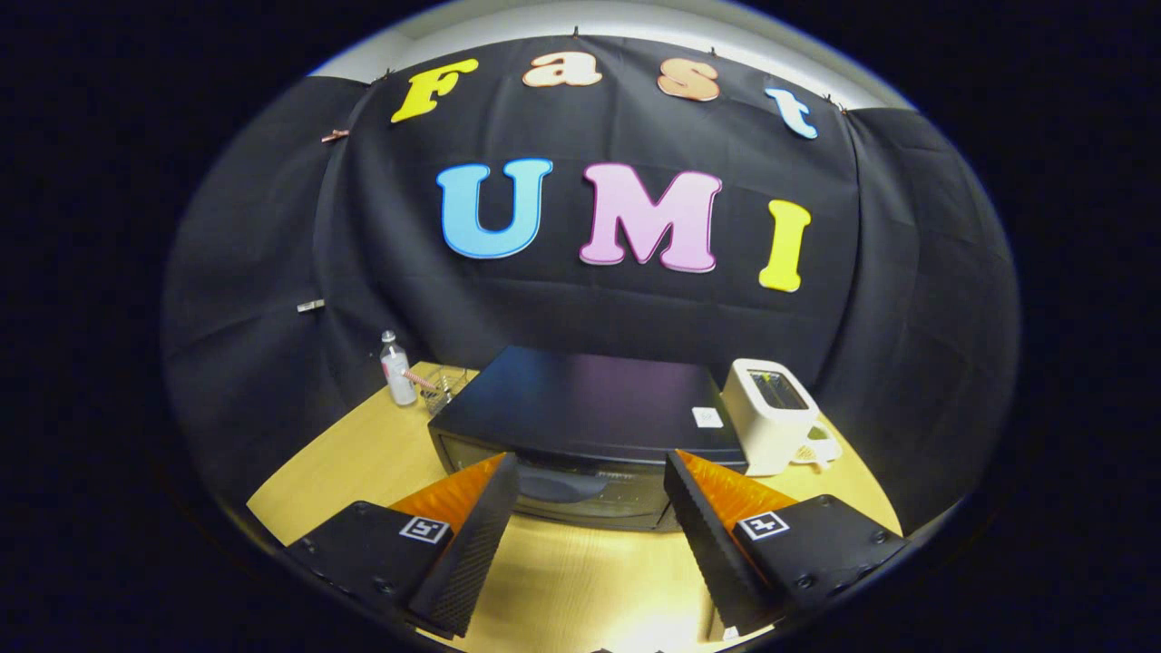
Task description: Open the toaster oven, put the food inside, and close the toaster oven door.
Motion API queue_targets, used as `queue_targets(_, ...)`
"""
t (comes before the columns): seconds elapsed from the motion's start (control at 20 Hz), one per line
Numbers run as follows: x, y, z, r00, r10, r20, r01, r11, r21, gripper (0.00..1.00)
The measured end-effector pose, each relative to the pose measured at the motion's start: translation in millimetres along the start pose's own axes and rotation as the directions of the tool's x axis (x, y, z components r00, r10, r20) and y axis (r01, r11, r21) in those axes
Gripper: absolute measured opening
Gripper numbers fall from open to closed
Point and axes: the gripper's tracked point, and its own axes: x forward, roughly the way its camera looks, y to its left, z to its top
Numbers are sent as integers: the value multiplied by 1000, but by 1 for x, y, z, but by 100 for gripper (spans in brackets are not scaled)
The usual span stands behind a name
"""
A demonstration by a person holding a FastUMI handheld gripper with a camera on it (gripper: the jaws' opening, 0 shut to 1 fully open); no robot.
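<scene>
Sitting at centre frame on the pale wooden table, the black box-shaped toaster oven has its glass door upright and closed, facing the gripper. Its fingers stand wide apart with nothing between them, framing the door from just short of it, a stance suited to reaching its handle. No food can be made out; a shut door fits either end of the job. Right of centre stands a white slot toaster; left of centre, a clear bottle.
</scene>
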Motion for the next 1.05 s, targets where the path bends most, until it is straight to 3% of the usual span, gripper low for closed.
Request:
queue_targets(0.2, -31, -21, 49, 992, -32, 126, 28, 999, 33, 99)
queue_targets(0.45, -65, -47, 79, 981, -73, 182, 54, 993, 106, 99)
queue_targets(0.7, -82, -73, 87, 970, -132, 205, 100, 982, 158, 98)
queue_targets(1.05, -76, -77, 80, 975, -140, 175, 101, 972, 211, 98)
